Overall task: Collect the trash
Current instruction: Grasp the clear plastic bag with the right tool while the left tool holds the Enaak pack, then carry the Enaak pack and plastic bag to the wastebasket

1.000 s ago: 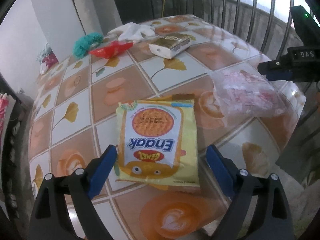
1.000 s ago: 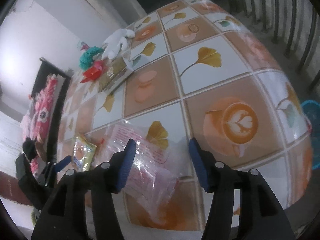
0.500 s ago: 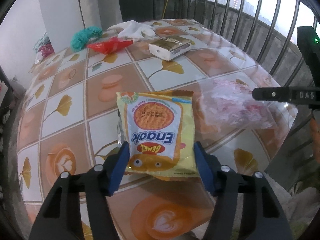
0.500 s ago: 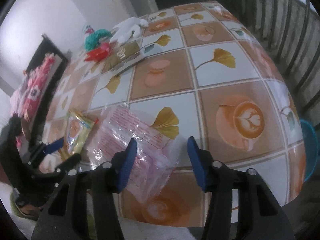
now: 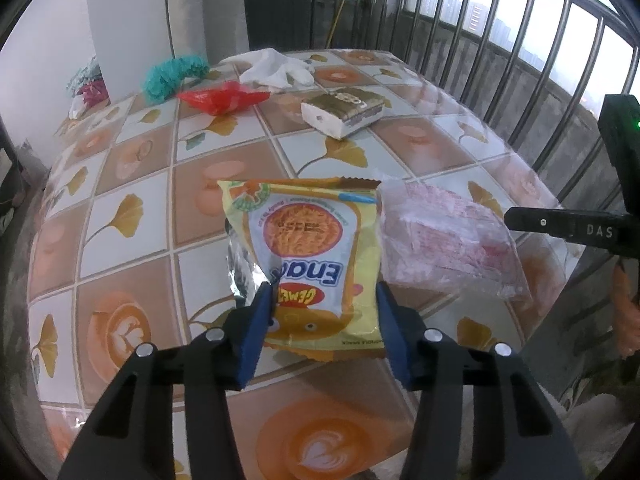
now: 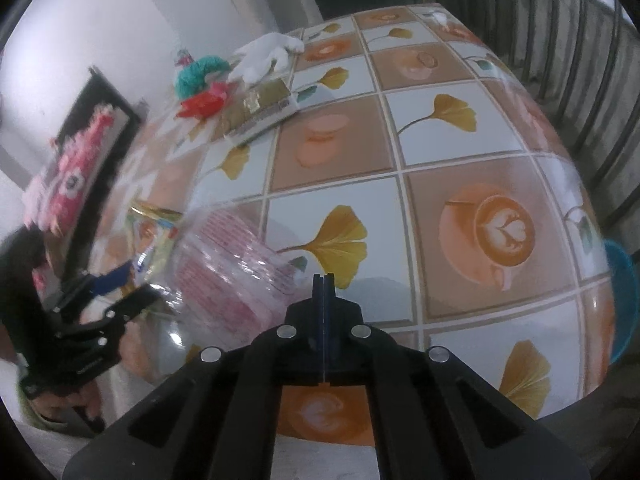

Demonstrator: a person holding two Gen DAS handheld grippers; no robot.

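Observation:
A yellow Enaak snack packet point(image 5: 316, 256) is pinched at its near end between the blue pads of my left gripper point(image 5: 324, 312), crumpled and lifted off the tiled table point(image 5: 160, 184). A clear plastic bag with pink print point(image 5: 444, 248) lies just to its right. In the right wrist view my right gripper point(image 6: 323, 280) is shut, its pads pressed together on the near edge of that clear bag point(image 6: 236, 268). The packet point(image 6: 154, 236) and my left gripper point(image 6: 116, 280) show at the left there.
Farther back on the table lie a gold-topped box point(image 5: 344, 112), a red wrapper point(image 5: 224, 98), a teal scrunchie-like thing point(image 5: 172, 74) and a white cloth point(image 5: 276, 66). A metal railing point(image 5: 520, 40) runs along the table's right side. A blue tub point(image 6: 622, 296) sits below the table edge.
My left gripper closed from wide open onto the snack packet and raised it. My right gripper closed from open onto the clear bag's edge.

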